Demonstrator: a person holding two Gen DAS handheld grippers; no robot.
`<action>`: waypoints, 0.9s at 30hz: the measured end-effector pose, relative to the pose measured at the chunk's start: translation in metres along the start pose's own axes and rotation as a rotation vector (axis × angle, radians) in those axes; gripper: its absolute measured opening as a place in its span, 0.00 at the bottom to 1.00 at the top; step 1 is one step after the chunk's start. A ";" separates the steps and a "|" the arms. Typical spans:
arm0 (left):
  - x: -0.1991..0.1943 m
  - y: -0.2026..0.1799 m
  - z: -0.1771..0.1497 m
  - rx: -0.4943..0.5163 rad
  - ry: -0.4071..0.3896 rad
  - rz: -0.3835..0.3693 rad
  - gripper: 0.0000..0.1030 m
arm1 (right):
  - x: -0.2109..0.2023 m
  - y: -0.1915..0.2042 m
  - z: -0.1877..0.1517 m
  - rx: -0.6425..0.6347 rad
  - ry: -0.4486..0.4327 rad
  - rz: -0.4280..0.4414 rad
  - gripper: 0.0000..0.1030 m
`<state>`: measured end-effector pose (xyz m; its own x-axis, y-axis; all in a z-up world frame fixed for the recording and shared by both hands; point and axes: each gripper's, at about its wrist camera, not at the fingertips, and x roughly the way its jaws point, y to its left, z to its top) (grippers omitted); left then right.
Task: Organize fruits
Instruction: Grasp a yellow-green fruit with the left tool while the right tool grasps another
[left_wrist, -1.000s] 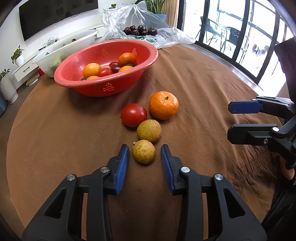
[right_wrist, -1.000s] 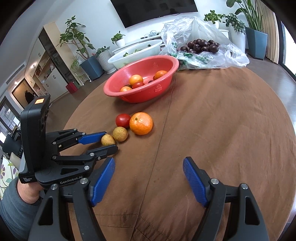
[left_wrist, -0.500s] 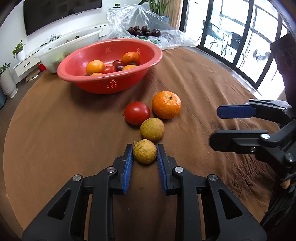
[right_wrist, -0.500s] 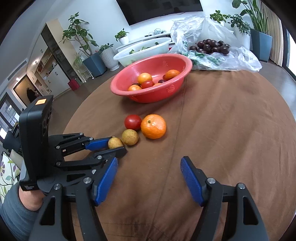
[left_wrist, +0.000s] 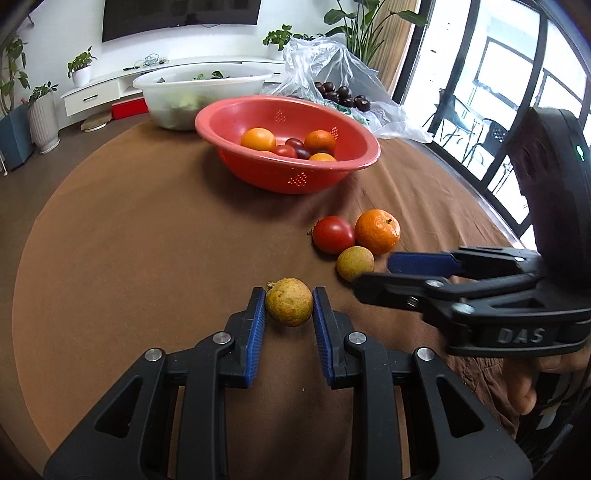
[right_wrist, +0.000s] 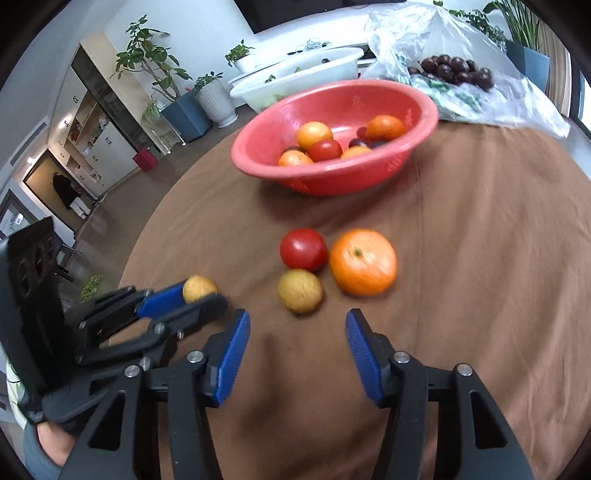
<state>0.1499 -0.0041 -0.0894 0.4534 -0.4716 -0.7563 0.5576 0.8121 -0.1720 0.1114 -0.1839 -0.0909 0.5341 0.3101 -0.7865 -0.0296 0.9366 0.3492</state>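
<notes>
The left hand-held gripper (left_wrist: 289, 304) is clamped on a small yellow-brown fruit (left_wrist: 289, 302), its blue pads (left_wrist: 257, 325) pressed against either side. Whether the fruit rests on the brown-clothed worktop (left_wrist: 147, 258) or is held just off it cannot be told.

Off to that gripper's right, three more pieces sit bunched together on the cloth: a second yellow-brown fruit (right_wrist: 300, 290), a red tomato (right_wrist: 303, 249) and an orange (right_wrist: 362, 262). The right hand-held gripper (right_wrist: 297, 345) has its fingers spread wide apart, holding nothing; the second yellow-brown fruit lies just ahead of its tips, roughly in line with the gap, the tomato and orange directly behind it.

Farther back stands a red basket (left_wrist: 354, 136) with oranges, tomatoes and dark fruits inside. Behind that are a white tub (left_wrist: 166, 83) and a clear plastic bag (right_wrist: 461, 40) of dark round fruits.
</notes>
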 end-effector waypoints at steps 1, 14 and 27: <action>0.000 0.001 0.000 -0.003 -0.002 -0.002 0.23 | 0.002 0.003 0.003 -0.002 -0.001 -0.014 0.55; -0.005 0.021 -0.004 -0.091 -0.017 0.028 0.23 | 0.015 0.019 0.013 -0.010 0.004 -0.109 0.47; -0.010 0.028 -0.004 -0.127 -0.046 0.023 0.23 | 0.018 0.023 0.006 -0.012 0.043 -0.195 0.35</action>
<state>0.1578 0.0244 -0.0892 0.4981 -0.4653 -0.7318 0.4553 0.8585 -0.2359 0.1254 -0.1573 -0.0944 0.4942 0.1295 -0.8596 0.0601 0.9814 0.1823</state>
